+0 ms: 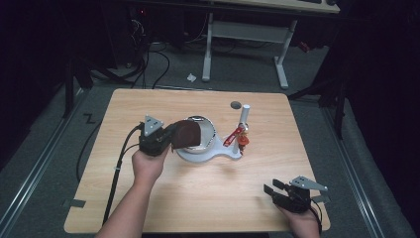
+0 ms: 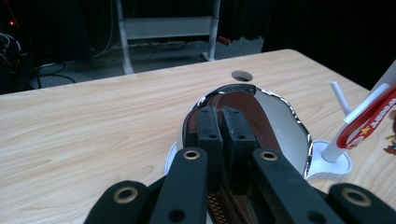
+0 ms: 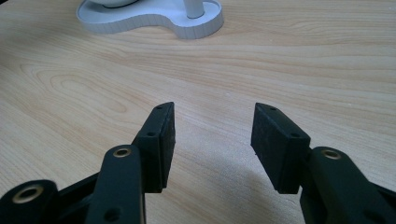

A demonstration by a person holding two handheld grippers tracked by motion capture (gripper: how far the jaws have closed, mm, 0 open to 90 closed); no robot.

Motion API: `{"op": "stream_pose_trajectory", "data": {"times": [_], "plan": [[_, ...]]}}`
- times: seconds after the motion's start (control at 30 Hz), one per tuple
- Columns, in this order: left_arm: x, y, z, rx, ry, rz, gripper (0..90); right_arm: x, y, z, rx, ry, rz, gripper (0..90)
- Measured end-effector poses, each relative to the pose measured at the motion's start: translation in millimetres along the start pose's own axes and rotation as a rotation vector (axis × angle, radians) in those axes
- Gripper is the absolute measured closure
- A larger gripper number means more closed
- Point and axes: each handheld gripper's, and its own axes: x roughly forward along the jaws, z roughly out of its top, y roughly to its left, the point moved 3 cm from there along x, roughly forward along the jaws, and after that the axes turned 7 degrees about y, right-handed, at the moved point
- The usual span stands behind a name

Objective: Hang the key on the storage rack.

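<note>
A brown zippered pouch (image 1: 187, 135) (image 2: 252, 112) hangs tilted over a shiny-rimmed white bowl (image 1: 210, 130) (image 2: 299, 123), partly inside it. My left gripper (image 1: 174, 139) (image 2: 223, 119) is shut on the pouch's edge. The bowl sits on a white base (image 1: 218, 152) (image 3: 154, 18) that also carries an upright white post (image 1: 244, 116) (image 2: 380, 91). A red tag (image 1: 233, 136) (image 2: 369, 123) hangs from the post. My right gripper (image 1: 271, 187) (image 3: 212, 140) rests open near the table's front right corner, with bare wood between its jaws.
A round cable hole (image 1: 236, 105) (image 2: 242, 75) lies in the wooden table (image 1: 148, 198) behind the post. Beyond the far edge stand a white desk frame (image 1: 247, 34) and floor cables (image 1: 158, 64). The left gripper's cable (image 1: 116, 173) trails toward the front left.
</note>
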Motion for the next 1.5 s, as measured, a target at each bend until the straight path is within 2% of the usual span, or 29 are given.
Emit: {"op": "stream_pose_trajectory", "data": {"times": [0.3,0.47,0.77,1.1,1.3,1.5], "plan": [[7.0,2.7,-0.1,-0.033,0.037,0.013,86.9,0.0,-0.1,0.2,-0.001,-0.002,0.002,50.2],[11.1,2.0,3.0,-0.031,0.046,0.026,86.5,0.3,0.0,0.1,0.001,0.0,0.004,50.2],[20.5,0.6,3.7,-0.052,0.044,0.047,84.6,0.3,-1.4,0.2,-0.002,-0.002,0.005,50.2],[30.4,-1.4,2.8,-0.059,0.041,0.049,83.6,-0.2,0.0,-0.1,-0.004,0.0,0.008,50.2],[33.6,-3.9,2.7,-0.056,0.036,0.037,80.8,0.6,0.0,-0.4,-0.006,0.004,0.01,50.2],[31.1,-5.0,2.5,-0.064,0.023,0.03,71.7,0.7,0.0,-0.5,-0.006,0.004,0.011,50.2]]}}
